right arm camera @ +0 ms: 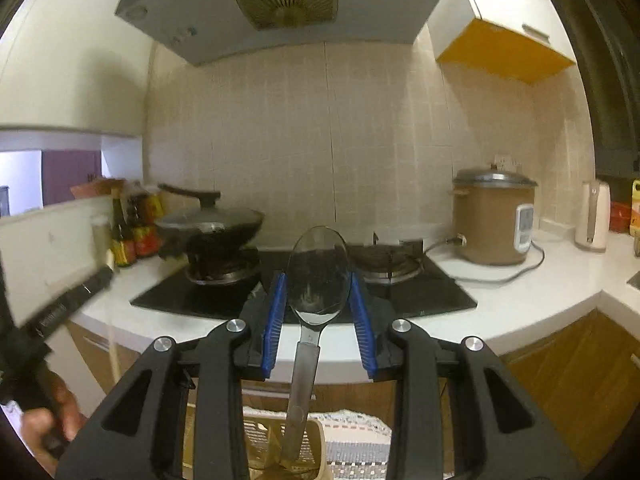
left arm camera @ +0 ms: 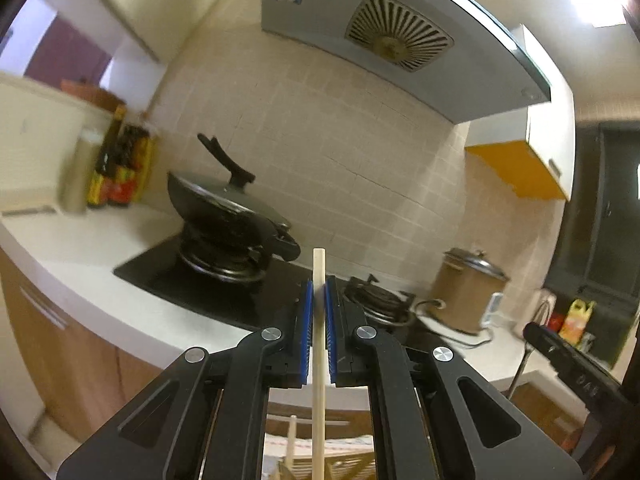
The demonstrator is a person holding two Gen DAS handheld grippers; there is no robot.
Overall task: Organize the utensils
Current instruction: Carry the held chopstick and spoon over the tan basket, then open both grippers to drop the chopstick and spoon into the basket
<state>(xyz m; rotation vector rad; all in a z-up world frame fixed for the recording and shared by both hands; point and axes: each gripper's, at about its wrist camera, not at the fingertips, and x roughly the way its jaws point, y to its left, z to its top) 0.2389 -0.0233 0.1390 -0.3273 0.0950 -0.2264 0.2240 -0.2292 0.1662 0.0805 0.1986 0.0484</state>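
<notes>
Risk first: the spoon stands bowl-up in the right gripper, and its rounded bowl sits between splayed blue pads, so it could pivot or slide down if the squeeze eases, missing the yellow utensil basket seen directly below it. On the other side, the chopstick is thin and long; any tilt and it could rotate out before reaching the wooden holder beneath. Left gripper: jaws nearly pressed together, pinching the chopstick upright. Right jaws moderately spread, both pads touching the spoon's bowl edges, handle hanging toward the basket.
</notes>
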